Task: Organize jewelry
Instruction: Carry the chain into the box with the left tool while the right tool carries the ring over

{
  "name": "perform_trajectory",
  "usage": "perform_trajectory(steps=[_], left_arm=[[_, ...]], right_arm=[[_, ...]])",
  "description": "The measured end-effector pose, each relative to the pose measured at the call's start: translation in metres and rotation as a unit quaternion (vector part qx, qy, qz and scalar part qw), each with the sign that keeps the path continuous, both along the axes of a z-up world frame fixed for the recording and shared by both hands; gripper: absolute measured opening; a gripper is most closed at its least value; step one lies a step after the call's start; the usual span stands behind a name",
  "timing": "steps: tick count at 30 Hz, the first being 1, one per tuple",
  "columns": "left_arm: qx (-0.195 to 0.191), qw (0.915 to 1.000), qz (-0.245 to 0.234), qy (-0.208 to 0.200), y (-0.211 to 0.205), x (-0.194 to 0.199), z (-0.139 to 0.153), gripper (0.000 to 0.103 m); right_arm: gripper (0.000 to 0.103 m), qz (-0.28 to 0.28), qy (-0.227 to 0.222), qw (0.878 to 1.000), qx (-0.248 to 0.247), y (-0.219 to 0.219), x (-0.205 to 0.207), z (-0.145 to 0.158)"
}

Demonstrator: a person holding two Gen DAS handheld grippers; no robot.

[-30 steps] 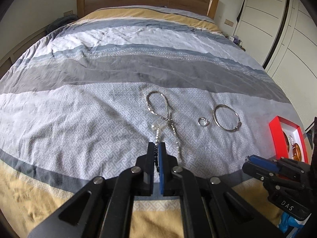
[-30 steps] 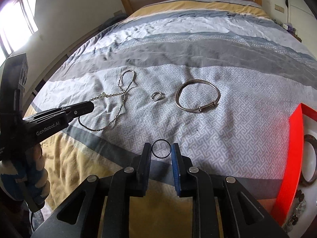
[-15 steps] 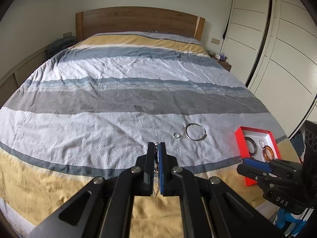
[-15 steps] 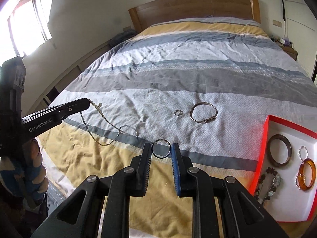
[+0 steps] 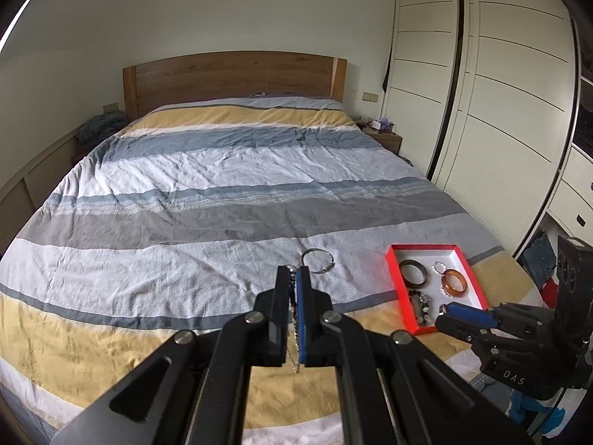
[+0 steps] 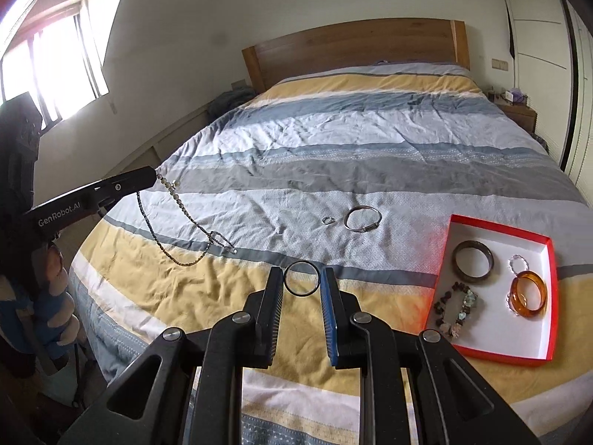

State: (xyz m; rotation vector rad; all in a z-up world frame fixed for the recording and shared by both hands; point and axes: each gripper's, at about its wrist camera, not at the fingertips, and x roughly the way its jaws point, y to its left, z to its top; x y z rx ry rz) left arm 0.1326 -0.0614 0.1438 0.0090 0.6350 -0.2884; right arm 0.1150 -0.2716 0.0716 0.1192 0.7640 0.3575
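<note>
The right claw (image 6: pixel 302 283) is clamped on a thin black ring (image 6: pixel 301 279), held upright between its fingertips above the yellow band of the bed (image 6: pixel 370 155). A second ago it hung low over the patterned band with the same ring; it has since risen, and the whole bed and headboard now show.

The left claw (image 5: pixel 292 289) is closed on a beaded necklace (image 6: pixel 185 230). In the right wrist view the chain hangs from its tip in a long loop, the lower end trailing down to the yellow and grey stripes. A second ago the necklace lay spread flat on the cover with only one end pinched; now most of it is lifted off.

To the right, near the bed's foot corner, sits a red box (image 6: pixel 500 222) with a white floor, barely in view earlier and now fully seen. It holds a dark bangle (image 6: pixel 473 258), an amber bangle (image 6: pixel 527 294), a stone-bead bracelet (image 6: pixel 454 309) and a small clear bead ring (image 6: pixel 517 261).

Farther up, on the patterned grey band, a small silver ring (image 6: pixel 327 220) lies just beside a silver bangle (image 6: pixel 362 218), both in the same spots as before.
</note>
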Motion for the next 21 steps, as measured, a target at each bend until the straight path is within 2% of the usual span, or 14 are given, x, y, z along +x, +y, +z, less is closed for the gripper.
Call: perform_trajectory(steps=[5,12,21], left_arm=[[0.000,0.9995,-0.031,-0.010,-0.033,-0.013,0.013,0.003],[0.000,0.9966,-0.081,-0.012,-0.099,-0.011,0.020,0.003],[0.003,0.9883,-0.153,0.002,-0.192,0.015,0.009,0.003]], right_arm=[[0.020,-0.022,-0.010,1.000,-0.003,-0.027,-0.022,0.008],[0.020,-0.065,-0.018,0.998,-0.014,-0.083,-0.039,0.017],[0.020,-0.124,0.003,0.992,-0.029,-0.160,-0.029,-0.003]])
